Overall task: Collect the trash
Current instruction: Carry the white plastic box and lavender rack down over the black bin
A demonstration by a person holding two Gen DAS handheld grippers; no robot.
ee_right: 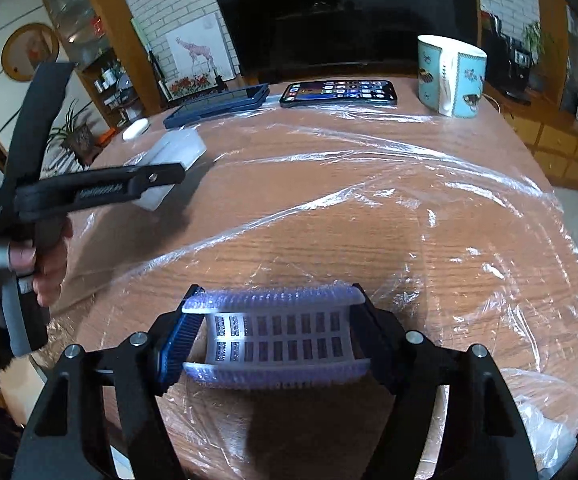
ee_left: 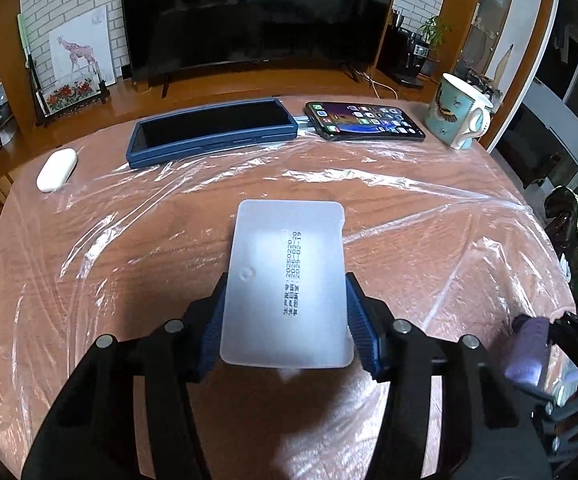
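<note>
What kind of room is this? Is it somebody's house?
It looks like a living room in a home. A big TV stands on a wooden cabinet behind the table, a giraffe picture leans against the brick wall, and a mug and phone sit on the table.

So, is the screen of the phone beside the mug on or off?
On. The phone shows rows of coloured app icons, lying flat beside the mug.

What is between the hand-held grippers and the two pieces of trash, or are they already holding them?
Nothing stands between them. The left hand-held gripper is shut on the frosted plastic box, and the right hand-held gripper is shut on the purple-and-white slotted piece. No trash bin shows in either view.
</note>
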